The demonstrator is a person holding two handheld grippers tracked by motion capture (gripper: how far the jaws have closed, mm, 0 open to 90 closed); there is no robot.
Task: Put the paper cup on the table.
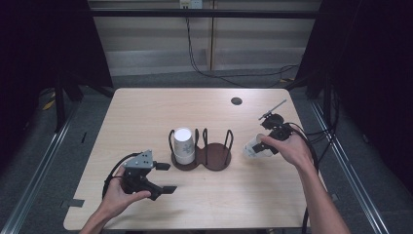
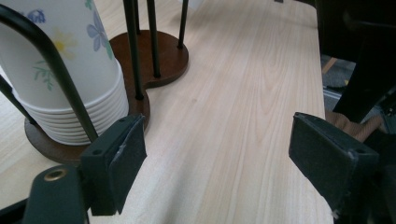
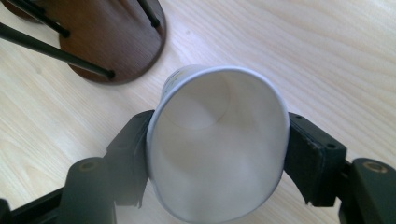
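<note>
Black-padded right gripper point(image 3: 217, 154) pinching one white paper cup point(image 3: 219, 149), rim squeezed oval, mouth toward the camera, just beside the dark wooden holder point(image 1: 214, 157). Left gripper point(image 2: 217, 154) spread, nothing between; flowered cup stack point(image 1: 184, 145) in holder's left ring.

The left hand-held gripper point(image 1: 163, 178) rests low with jaws spread wide; the right hand-held gripper point(image 1: 257, 146) is clamped.

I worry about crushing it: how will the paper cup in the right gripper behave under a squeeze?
The paper cup looks thin-walled: its rim is already oval between the right gripper pads, so it probably buckles easily. It seems light, and, set down on its side, would likely roll in a curve.
</note>
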